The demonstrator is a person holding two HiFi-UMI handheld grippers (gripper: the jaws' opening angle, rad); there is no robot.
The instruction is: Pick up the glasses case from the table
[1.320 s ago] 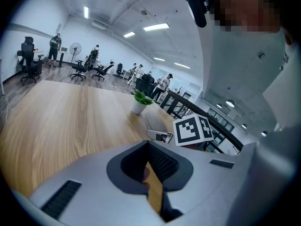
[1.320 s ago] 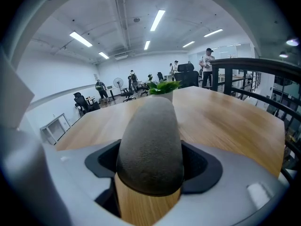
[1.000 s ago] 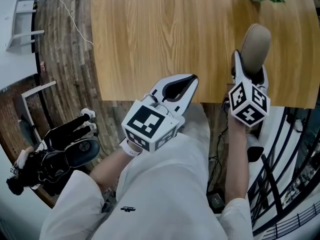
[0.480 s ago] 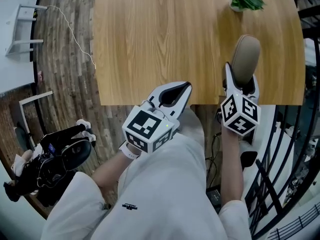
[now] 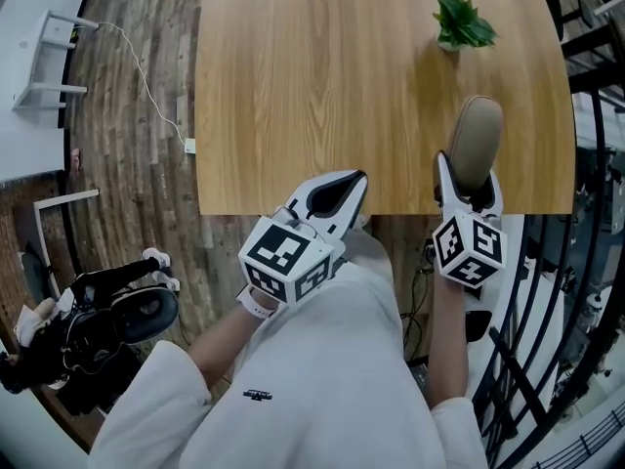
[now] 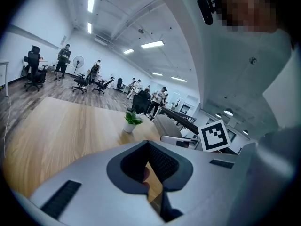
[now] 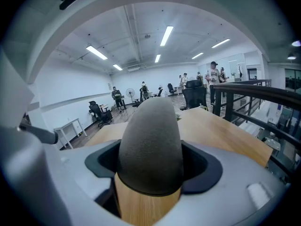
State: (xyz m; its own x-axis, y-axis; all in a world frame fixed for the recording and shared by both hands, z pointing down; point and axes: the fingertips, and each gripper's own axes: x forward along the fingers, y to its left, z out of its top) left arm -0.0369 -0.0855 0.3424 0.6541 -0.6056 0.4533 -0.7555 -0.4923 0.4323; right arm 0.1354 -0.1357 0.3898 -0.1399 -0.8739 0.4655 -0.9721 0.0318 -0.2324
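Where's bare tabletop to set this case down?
Most of the table is bare: everything from its left edge across to the potted plant at the far right, plus the near edge between the left gripper and right gripper. Only the right side is crowded, where the glasses case sits in the right gripper's jaws, nearer than the plant.

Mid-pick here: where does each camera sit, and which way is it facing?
Head view: on the person's head, looking steeply down at the table; both forearms, the left gripper and the right gripper show.
Left gripper view: rides on the left gripper, looking along its closed, empty jaws across the table; white clothing at right.
Right gripper view: rides on the right gripper, looking along jaws clamped on the glasses case.
Shared: head and left gripper views both show the potted plant.
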